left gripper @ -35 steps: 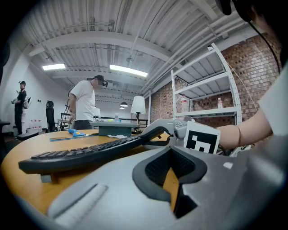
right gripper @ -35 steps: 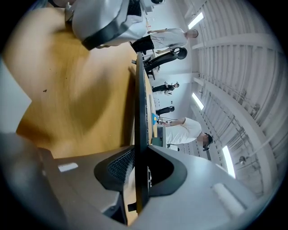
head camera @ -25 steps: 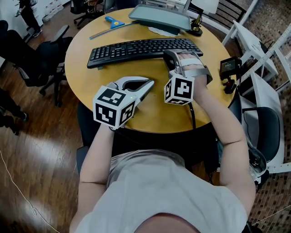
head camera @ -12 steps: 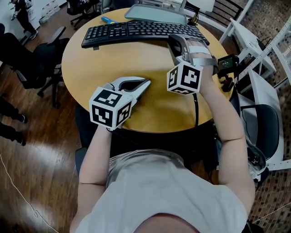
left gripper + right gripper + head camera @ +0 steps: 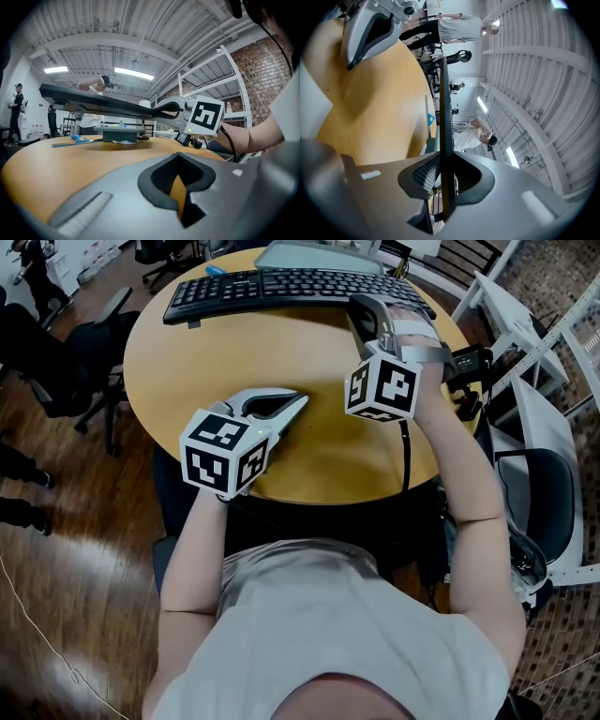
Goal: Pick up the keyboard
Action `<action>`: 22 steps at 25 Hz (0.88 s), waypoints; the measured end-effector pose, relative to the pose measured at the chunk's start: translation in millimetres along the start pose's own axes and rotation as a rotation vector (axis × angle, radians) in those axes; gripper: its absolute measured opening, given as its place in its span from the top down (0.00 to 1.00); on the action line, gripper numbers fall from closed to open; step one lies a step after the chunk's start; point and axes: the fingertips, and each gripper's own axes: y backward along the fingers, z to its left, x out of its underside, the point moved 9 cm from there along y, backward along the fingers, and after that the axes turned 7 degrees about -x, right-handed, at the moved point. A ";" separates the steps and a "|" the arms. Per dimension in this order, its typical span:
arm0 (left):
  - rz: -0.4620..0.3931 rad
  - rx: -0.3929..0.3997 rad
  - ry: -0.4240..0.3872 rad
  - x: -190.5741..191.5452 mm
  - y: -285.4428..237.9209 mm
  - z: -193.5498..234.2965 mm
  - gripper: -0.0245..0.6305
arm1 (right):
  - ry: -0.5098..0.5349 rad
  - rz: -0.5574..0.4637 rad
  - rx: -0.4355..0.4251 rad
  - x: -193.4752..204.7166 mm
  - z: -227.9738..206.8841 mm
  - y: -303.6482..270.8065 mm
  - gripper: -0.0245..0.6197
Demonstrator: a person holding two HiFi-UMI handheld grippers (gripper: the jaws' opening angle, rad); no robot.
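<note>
Keyboard (image 5: 281,287): a long, flat black slab with rows of low matte keys, lying across the top of the head view. Our right gripper (image 5: 364,307) pinches its near long edge towards its right end. In the right gripper view it shows edge-on as a thin dark blade (image 5: 446,117) standing between the two ribbed black pads, and the grey jaws are closed tight on it. From the left gripper view we see its underside (image 5: 93,101) as a dark plank hanging clear of the table (image 5: 281,362), with open air beneath it. Whether its far end touches anything, we cannot tell.

The table is round, with a smooth yellow-tan wooden top that has a soft sheen.

Our left gripper (image 5: 298,401) rests low over the table at centre left. Its smooth grey plastic jaws are drawn together at the tips around an oval hollow, with nothing between them. In its own view only a sliver of tabletop shows through the dark padded gap (image 5: 180,187).

Each gripper carries a white cube with black square markers; the right one's cube (image 5: 384,388) hides part of the wrist behind it.

At the upper edge of the head view a flat grey stand (image 5: 309,254) is cut off by the frame, and only a blue scrap of a tool (image 5: 214,270) shows beside it. In the left gripper view the stand (image 5: 119,136) is small and distant and its details are too small to read.
</note>
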 end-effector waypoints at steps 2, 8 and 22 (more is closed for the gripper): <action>0.002 0.000 0.001 0.3 0.3 -0.2 0.96 | 0.003 0.001 -0.002 -0.6 1.0 0.1 0.83; 0.001 0.000 0.001 0.8 0.4 -0.3 0.96 | 0.008 0.001 -0.003 -1.1 3.2 -0.6 0.83; 0.004 0.000 0.001 -1.6 -0.1 -0.2 0.96 | 0.012 -0.005 -0.025 -1.2 8.0 -1.8 0.83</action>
